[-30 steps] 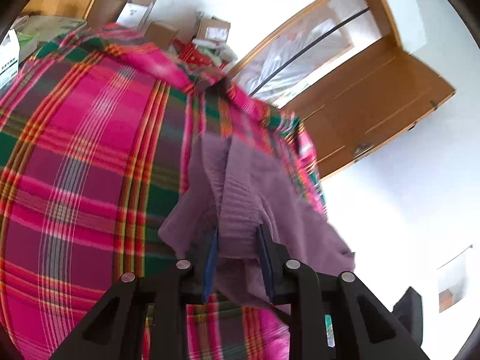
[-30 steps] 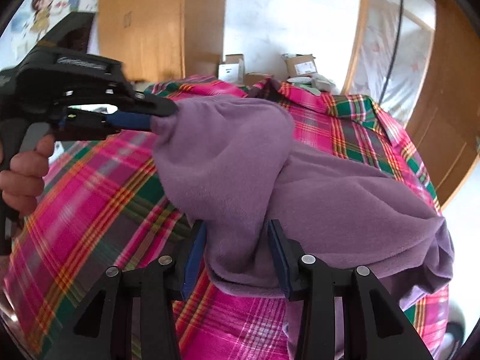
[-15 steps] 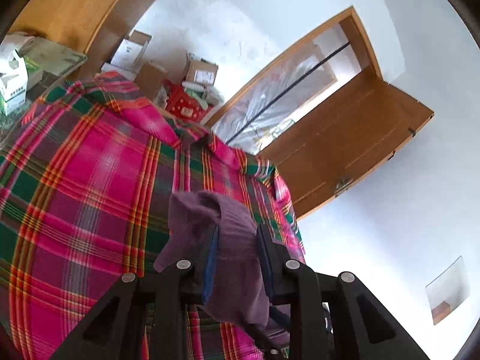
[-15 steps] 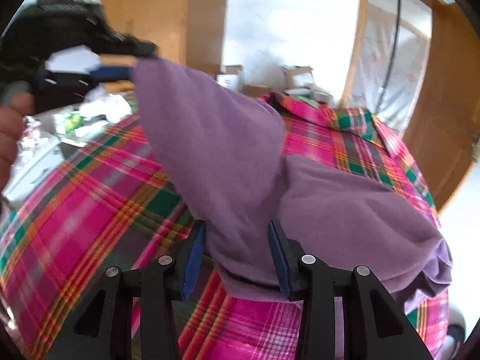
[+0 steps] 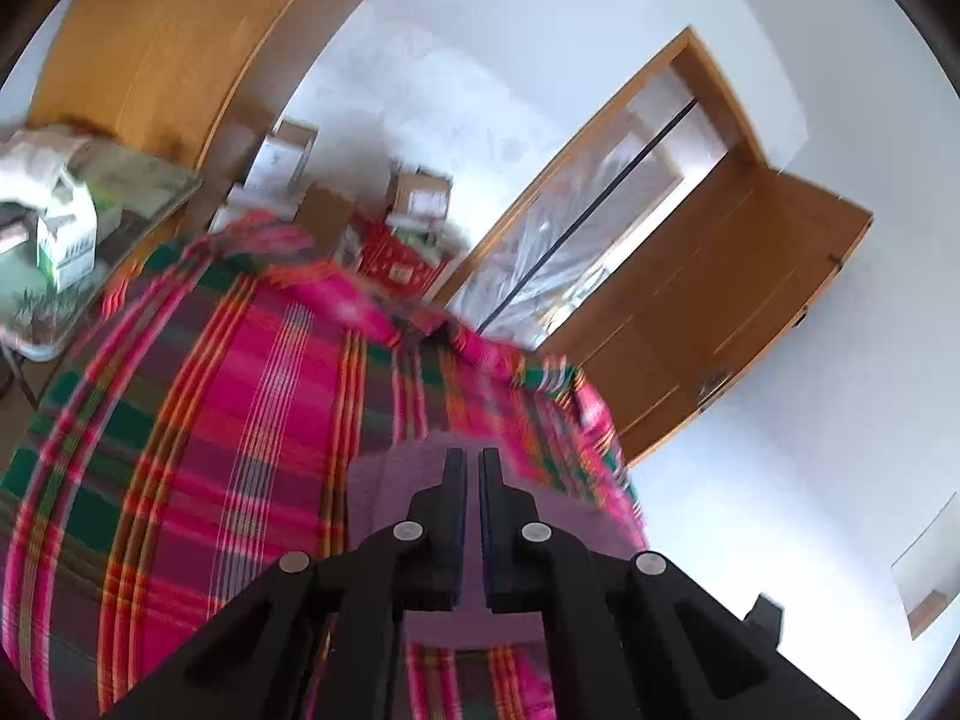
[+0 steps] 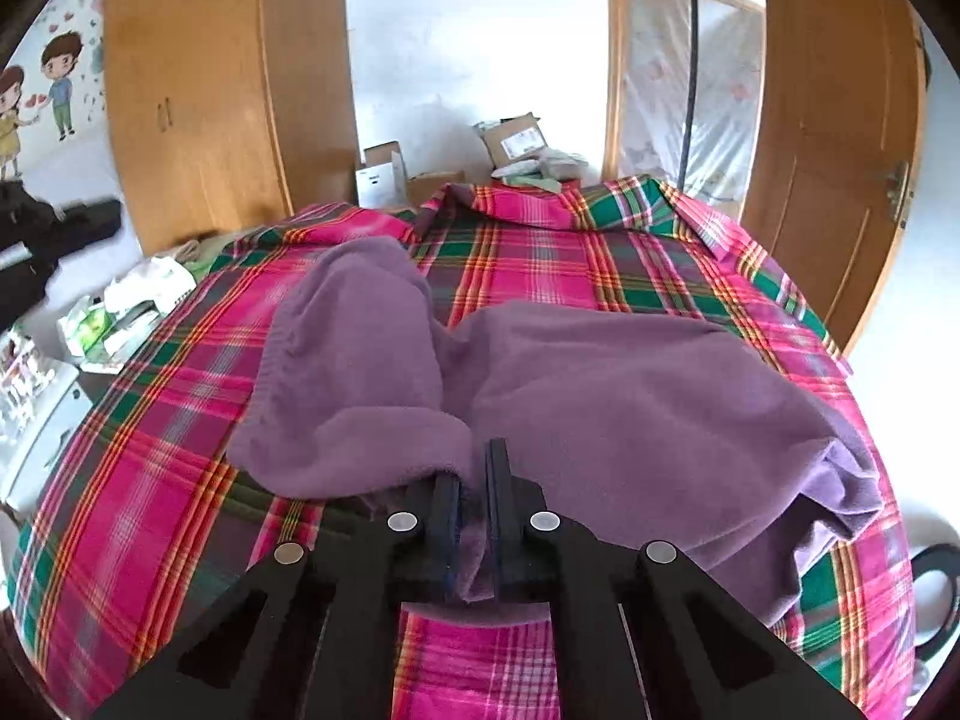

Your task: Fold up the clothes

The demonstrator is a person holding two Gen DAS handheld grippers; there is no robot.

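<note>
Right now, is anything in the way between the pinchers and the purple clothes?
Nothing visible is. The right gripper already has its jaws closed on the purple garment, which lies on the plaid bedcover. The left gripper sits directly over purple cloth too.

My left wrist view is smeared with motion: the plaid bedspread (image 5: 198,420) and the boxes (image 5: 420,198) against the far wall are soft, their labels unreadable. My left gripper (image 5: 471,462) covers most of the purple garment (image 5: 384,480), so only slivers of it show around the fingers, and I cannot tell if any cloth sits in the narrow slit between them. In the right wrist view, my right gripper (image 6: 474,480) hides the garment's near hem. A blurred black shape (image 6: 54,228) at the left edge is cut off, as is a dark ring-shaped object (image 6: 936,588) at the right. The clutter (image 6: 120,312) beside the bed is too small to identify.
</note>
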